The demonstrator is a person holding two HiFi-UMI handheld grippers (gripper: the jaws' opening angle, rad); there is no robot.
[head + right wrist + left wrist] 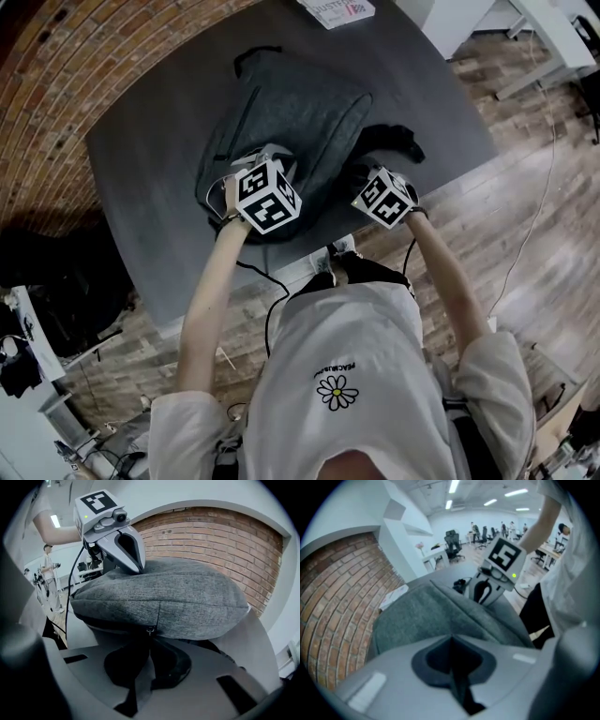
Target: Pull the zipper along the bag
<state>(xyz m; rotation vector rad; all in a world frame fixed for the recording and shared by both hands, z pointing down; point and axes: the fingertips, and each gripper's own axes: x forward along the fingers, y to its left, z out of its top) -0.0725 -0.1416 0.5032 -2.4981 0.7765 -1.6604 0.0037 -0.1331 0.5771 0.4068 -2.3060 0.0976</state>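
Note:
A grey fabric backpack (291,122) lies on the dark table (150,187). My left gripper (270,159) is at the bag's near left part; in the left gripper view its jaws (451,639) are shut, tips against the grey fabric (422,611). The right gripper view shows those tips (139,568) touching the bag's top. My right gripper (364,178) is at the bag's near right side. In its own view the jaws (150,637) are shut on the small metal zipper pull (150,631), which hangs at the seam under the bag's bulge (187,592).
A black strap or cloth (394,141) lies by the bag's right side. A printed booklet (337,11) sits at the table's far edge. A curved brick wall (56,84) runs along the left, and wooden floor (525,187) lies to the right.

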